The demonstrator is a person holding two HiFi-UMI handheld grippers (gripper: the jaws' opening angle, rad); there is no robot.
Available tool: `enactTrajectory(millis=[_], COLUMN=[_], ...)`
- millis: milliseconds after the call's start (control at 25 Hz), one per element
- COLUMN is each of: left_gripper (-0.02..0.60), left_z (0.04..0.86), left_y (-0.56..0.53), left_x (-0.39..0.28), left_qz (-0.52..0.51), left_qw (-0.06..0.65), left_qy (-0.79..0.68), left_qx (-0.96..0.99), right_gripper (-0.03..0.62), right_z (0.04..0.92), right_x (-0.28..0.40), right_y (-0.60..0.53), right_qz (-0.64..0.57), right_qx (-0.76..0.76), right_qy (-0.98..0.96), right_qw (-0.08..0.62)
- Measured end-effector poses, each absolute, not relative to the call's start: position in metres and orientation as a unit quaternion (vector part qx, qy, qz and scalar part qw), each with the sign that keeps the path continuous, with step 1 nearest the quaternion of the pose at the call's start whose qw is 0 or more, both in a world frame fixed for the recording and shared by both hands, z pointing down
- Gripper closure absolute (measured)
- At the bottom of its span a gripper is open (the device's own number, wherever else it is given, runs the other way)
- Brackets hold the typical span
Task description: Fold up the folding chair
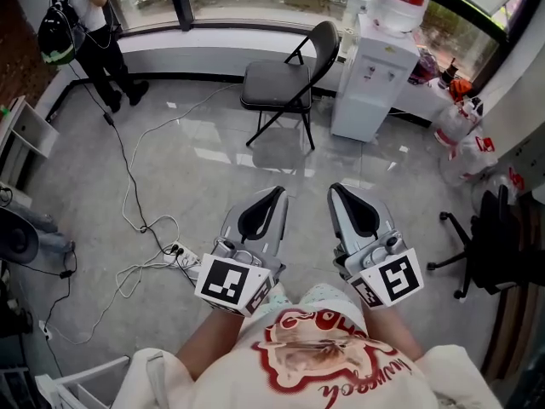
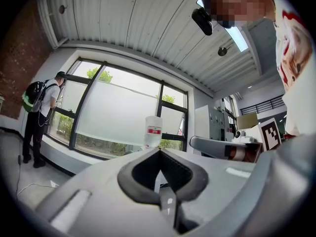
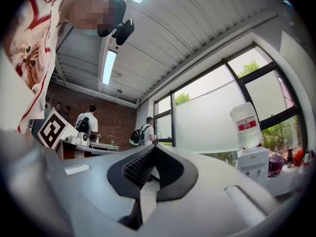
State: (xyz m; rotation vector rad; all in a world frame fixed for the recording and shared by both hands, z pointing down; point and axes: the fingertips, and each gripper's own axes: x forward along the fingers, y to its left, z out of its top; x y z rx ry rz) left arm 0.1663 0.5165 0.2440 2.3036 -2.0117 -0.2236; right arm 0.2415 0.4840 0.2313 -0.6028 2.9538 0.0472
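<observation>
Your left gripper (image 1: 274, 196) and right gripper (image 1: 339, 191) are both pressed together and empty. The folding chair (image 1: 285, 79) stands open well ahead, beside the water dispenser (image 1: 370, 75). You look to be only approaching, so next close in and spread the jaws.

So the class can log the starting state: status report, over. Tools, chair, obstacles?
Left tool and right tool shut, empty. Chair unfolded, untouched, beside water dispenser. Cables on floor, left of the route.

Bright daylight from windows (image 1: 255, 2); floor (image 1: 213, 156) glare; fisheye edges dark.
</observation>
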Motion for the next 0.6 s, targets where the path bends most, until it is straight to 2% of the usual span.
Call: enactTrajectory(millis=[400, 600], left_gripper=[0.577, 0.577], left_z=[0.256, 0.258], left_y=[0.499, 0.473], left_x=[0.148, 0.126], left_qz=[-0.086, -0.082], left_qw=[0.051, 0.048], left_qy=[-0.66, -0.671], left_qx=[0.744, 0.735], right_gripper=[0.568, 0.568], right_z=[0.245, 0.248], right_x=[0.243, 0.222], right_y=[0.462, 0.427], right_qz=[-0.013, -0.02], right_qx=[-0.225, -0.208], right_qy=[0.972, 0.974], right_qw=[0.072, 0.087])
